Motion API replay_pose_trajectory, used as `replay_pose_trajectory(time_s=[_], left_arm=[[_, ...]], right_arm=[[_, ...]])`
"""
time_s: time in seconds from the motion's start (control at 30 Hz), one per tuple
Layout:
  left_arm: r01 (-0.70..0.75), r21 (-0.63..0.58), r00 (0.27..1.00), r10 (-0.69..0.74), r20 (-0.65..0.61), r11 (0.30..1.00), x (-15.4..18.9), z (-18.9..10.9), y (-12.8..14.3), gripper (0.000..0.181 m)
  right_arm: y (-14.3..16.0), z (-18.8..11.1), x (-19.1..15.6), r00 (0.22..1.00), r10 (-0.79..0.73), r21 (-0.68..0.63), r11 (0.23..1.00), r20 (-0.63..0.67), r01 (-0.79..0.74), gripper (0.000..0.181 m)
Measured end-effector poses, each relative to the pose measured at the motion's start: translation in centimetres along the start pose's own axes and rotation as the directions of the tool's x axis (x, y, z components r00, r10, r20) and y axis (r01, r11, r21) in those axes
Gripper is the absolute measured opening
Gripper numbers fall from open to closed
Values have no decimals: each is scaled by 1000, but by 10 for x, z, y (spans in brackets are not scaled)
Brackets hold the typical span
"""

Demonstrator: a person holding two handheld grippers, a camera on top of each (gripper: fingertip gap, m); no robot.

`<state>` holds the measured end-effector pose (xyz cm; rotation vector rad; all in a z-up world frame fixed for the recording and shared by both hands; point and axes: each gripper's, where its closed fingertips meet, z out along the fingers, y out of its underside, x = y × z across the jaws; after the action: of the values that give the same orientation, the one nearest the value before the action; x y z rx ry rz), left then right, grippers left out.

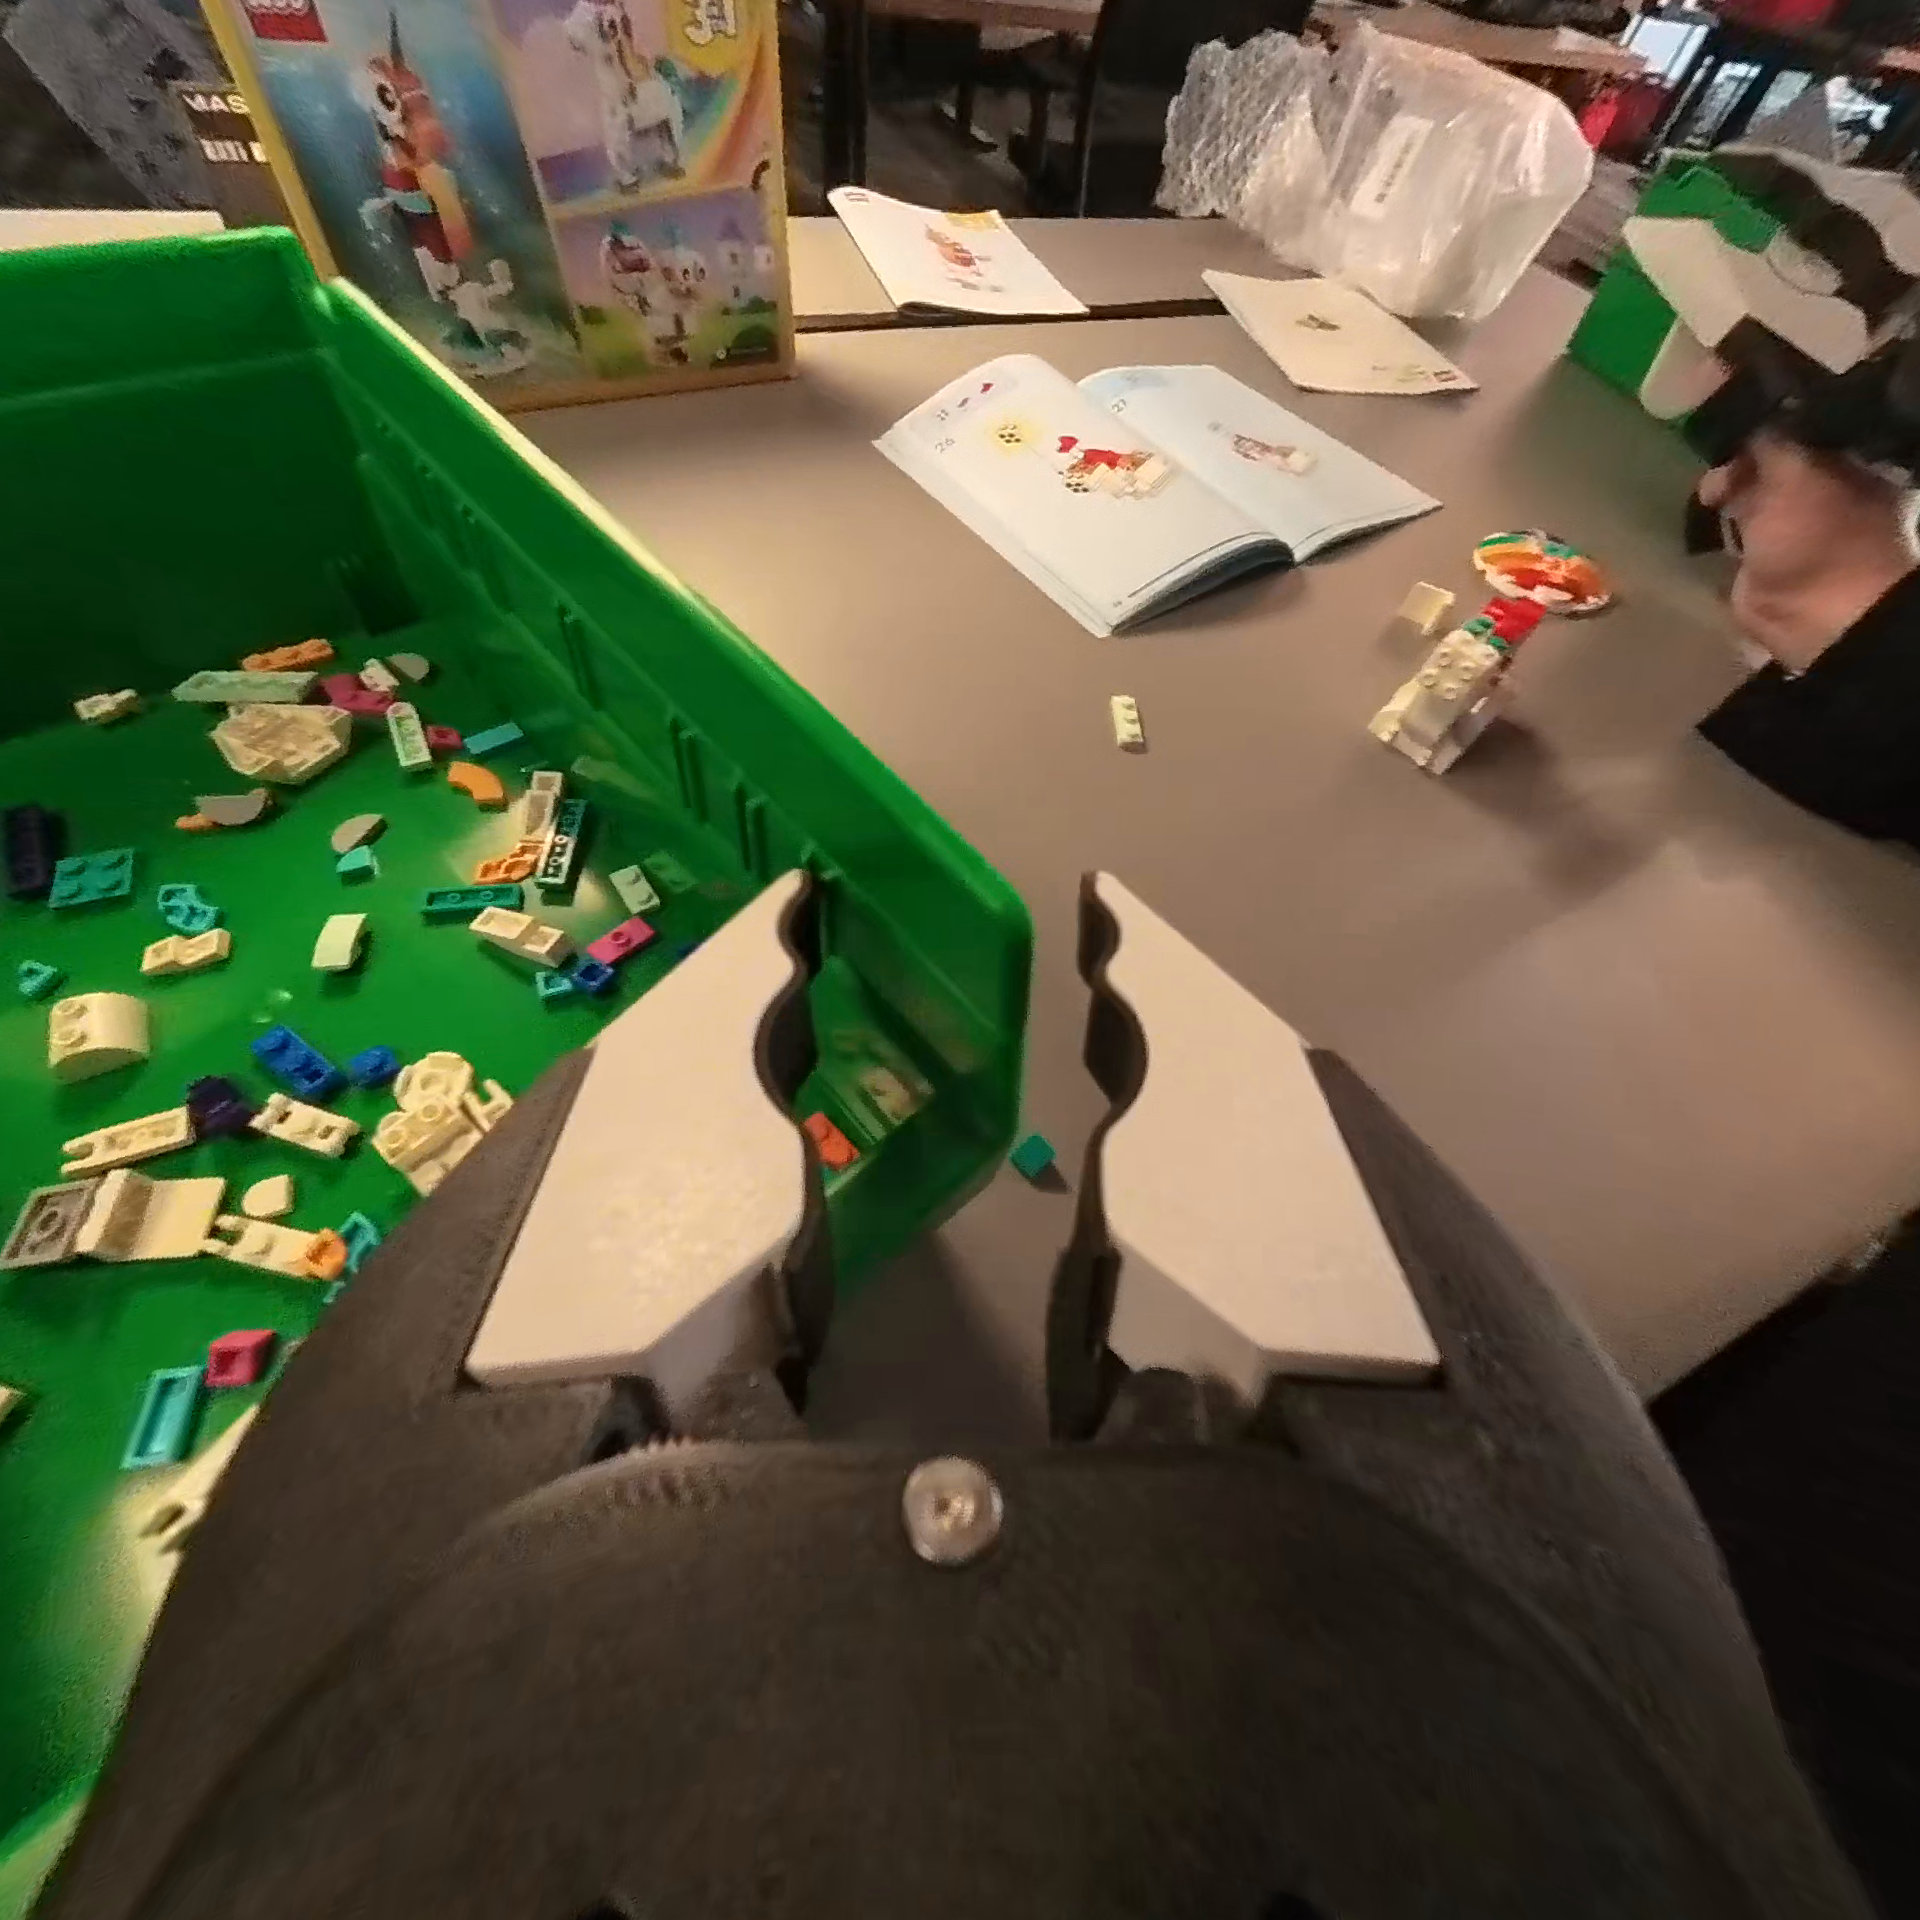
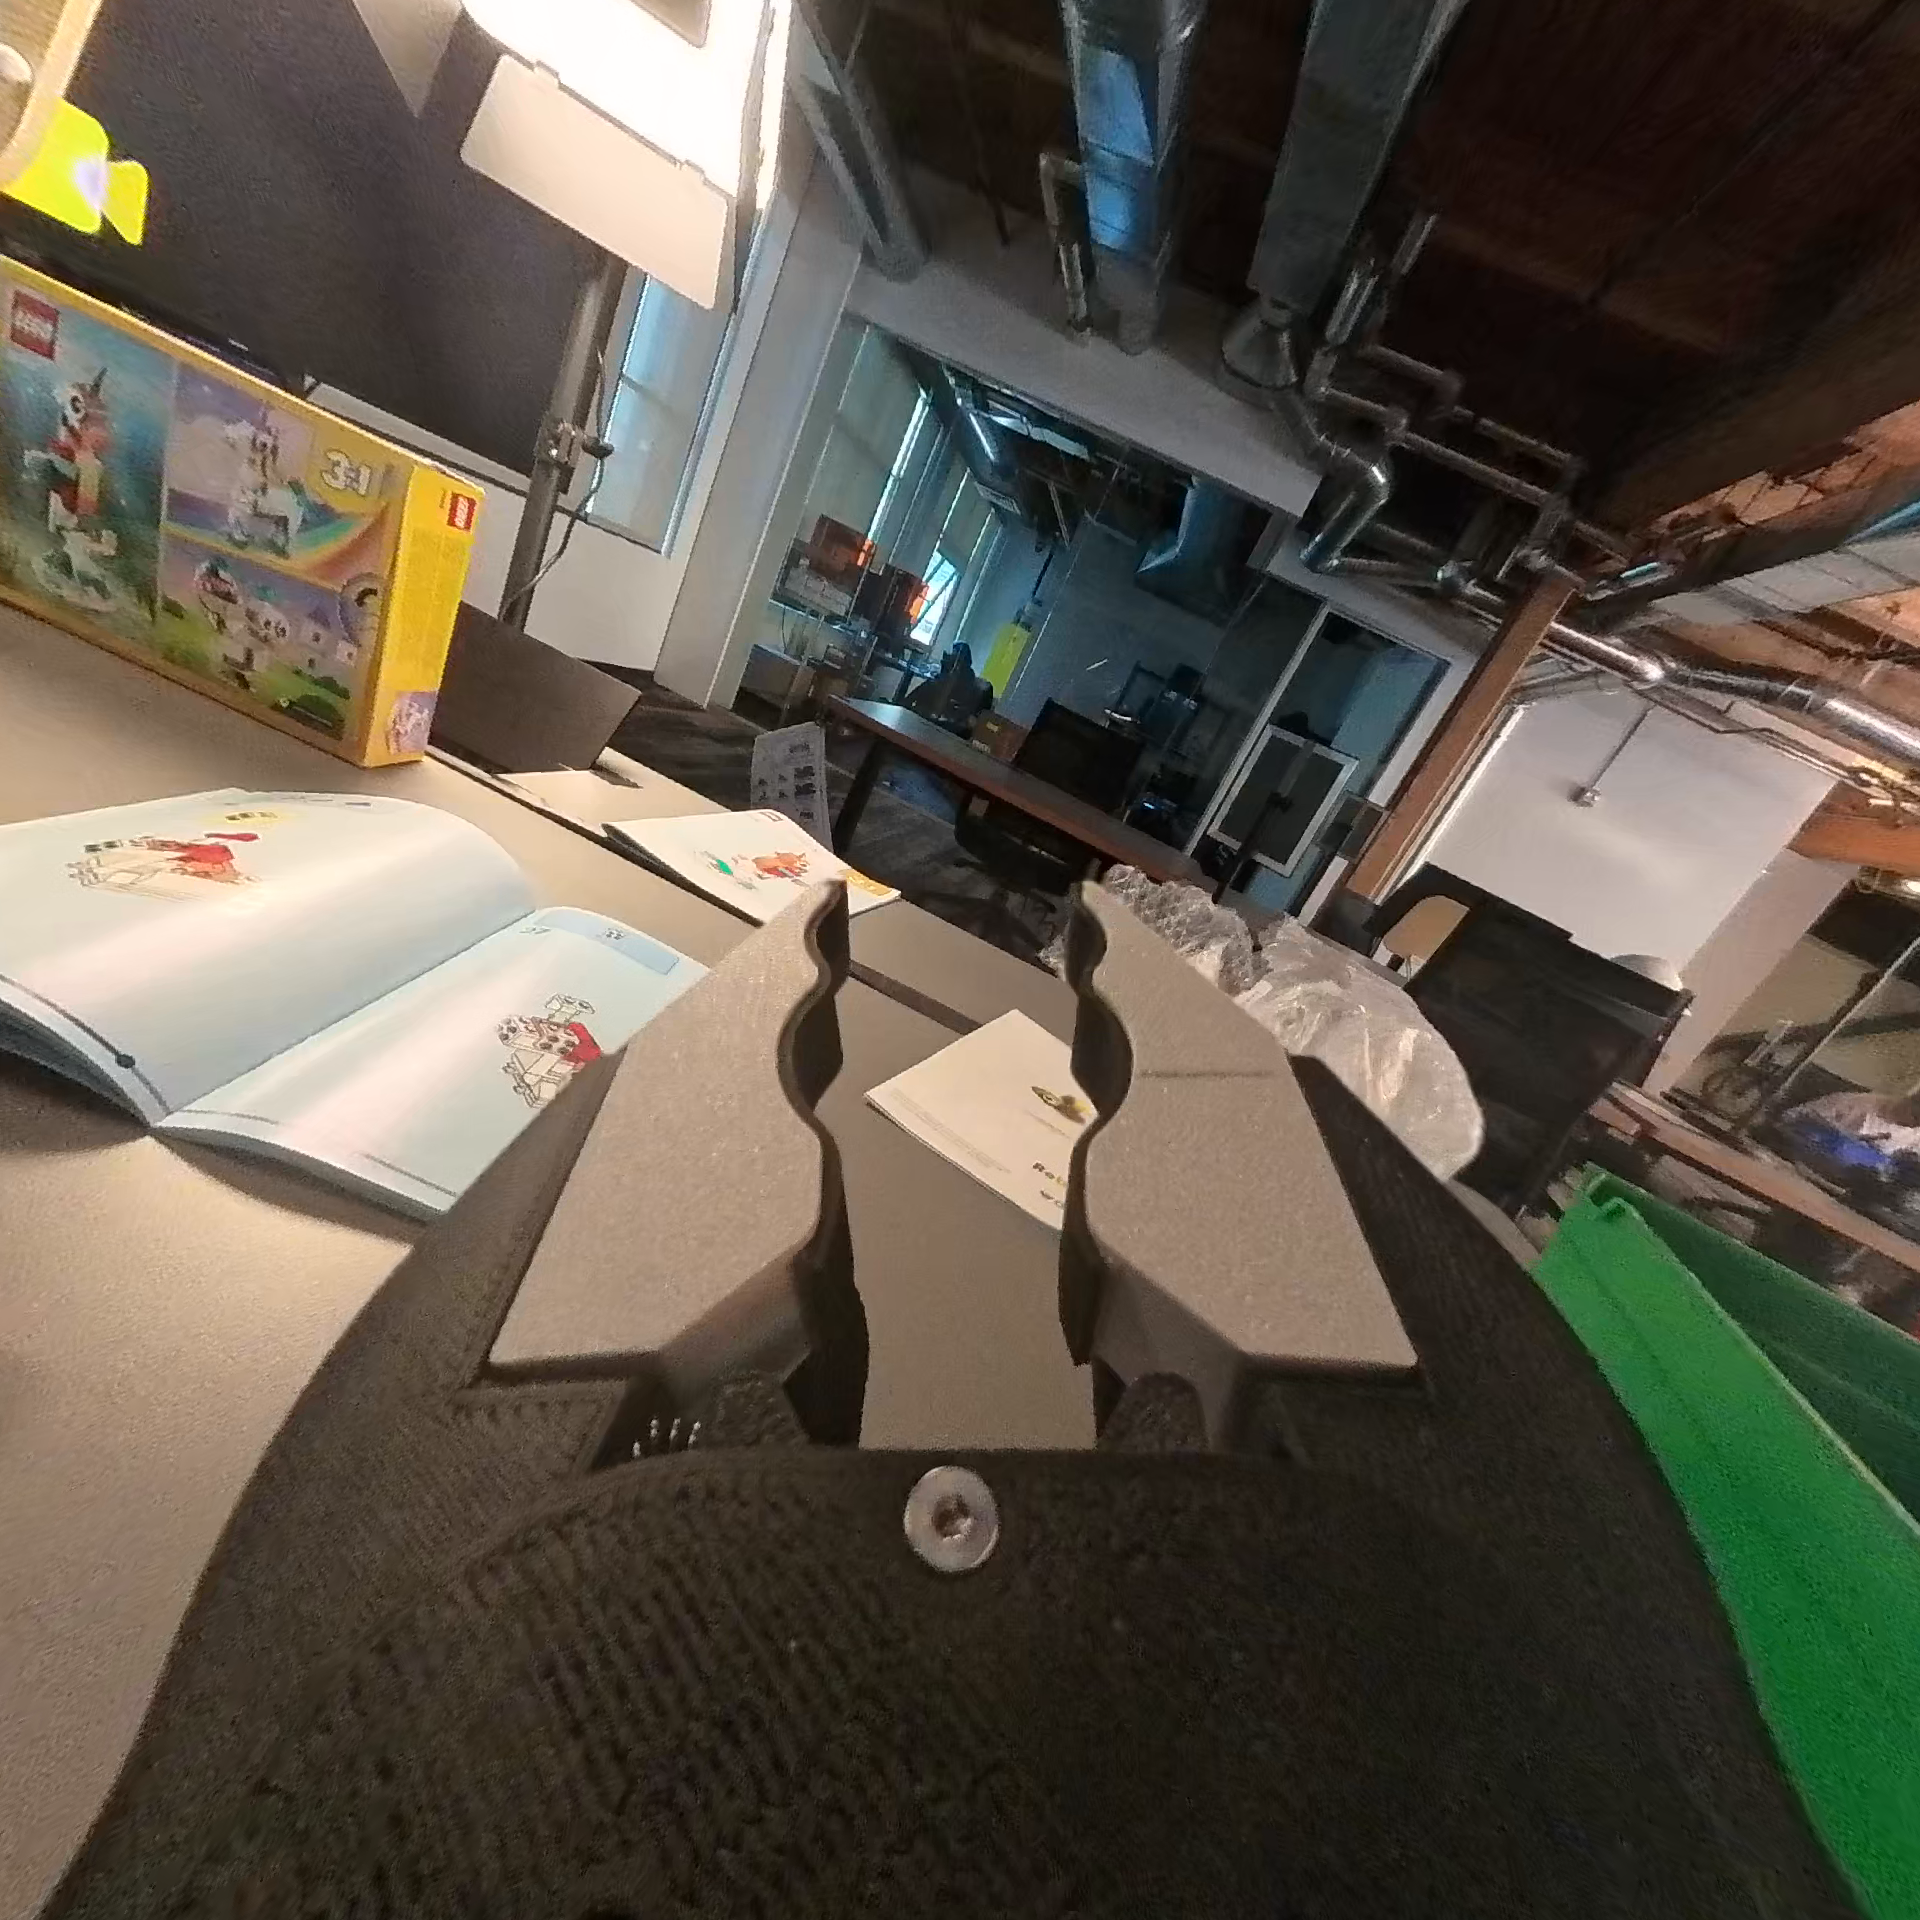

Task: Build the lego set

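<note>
Fingers, left gripper (image 1: pixel 943 904): parted, nothing between them, poised over the near corner of the green bin (image 1: pixel 665 665); one fingertip overlaps the bin's rim in the left wrist view, contact uncertain.
Fingers, right gripper (image 2: pixel 958 906): parted by a similar gap, empty, raised off the grey table (image 2: pixel 156 1351) and tilted upward toward the room.

Bin contents: loose bricks (image 1: pixel 312 914), mixed white, teal, orange, blue and pink, scattered flat on the bin floor.
Strays on the table: one teal brick (image 1: pixel 1033 1155) just outside the bin corner; one pale brick (image 1: pixel 1126 721) in the open; one small cream piece (image 1: pixel 1423 607) near the model.
Part-built model (image 1: pixel 1449 691): white body with red and green top, standing on the table well apart from the bin, beside a striped round piece (image 1: pixel 1538 582).
Open instruction booklet (image 1: pixel 1153 488): between bin and model. Set box (image 1: pixel 520 187): upright behind the bin.

Risks, as judged:
- Small flat bricks lie close together; wide fingers may pinch two or flick one away.
- A finger lowered here could catch the bin rim and jolt the bin.
- The model looks top-heavy; an unsteadied press may topple it.
- The right gripper's camera faces away from the work, so its approach would start unguided.
</note>
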<state>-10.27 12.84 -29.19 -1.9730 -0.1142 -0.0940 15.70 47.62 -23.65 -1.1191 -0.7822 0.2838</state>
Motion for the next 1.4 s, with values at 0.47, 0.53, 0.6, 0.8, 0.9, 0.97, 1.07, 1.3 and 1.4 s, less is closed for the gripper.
replay_pose_trajectory(time_s=[0.47,0.53,0.6,0.8,0.9,0.97,1.07,1.3,1.4], left_arm=[[-85,405,996,83,23,910,8,-50,-66,38],[-141,445,984,77,159,884,-16,-82,-72,41],[-219,409,936,73,344,886,-46,-108,-68,47],[-112,174,815,-10,579,978,-119,-128,-15,72],[42,118,852,-97,515,992,-130,-109,5,75],[109,48,857,-118,501,993,-135,-99,18,69],[163,-36,866,-125,484,986,-138,-88,35,42],[83,91,796,-121,594,992,-160,-102,24,3],[-10,162,798,-89,596,987,-157,-102,17,2]], right_arm=[[7,-7,4,1000,1,-38,999,-16,-2,34],[7,-7,7,1000,10,-41,999,-19,-11,34],[8,-6,10,1000,11,-47,999,-20,-12,34],[14,-2,11,1000,0,-62,998,-25,-2,33],[18,1,11,1000,-4,-74,997,-24,2,33],[19,3,11,1000,-7,-80,997,-25,5,33],[20,3,10,1000,-10,-82,997,-27,7,32],[22,4,8,1000,-10,-95,995,-20,8,32],[23,4,8,1000,-10,-98,995,-18,8,32]])
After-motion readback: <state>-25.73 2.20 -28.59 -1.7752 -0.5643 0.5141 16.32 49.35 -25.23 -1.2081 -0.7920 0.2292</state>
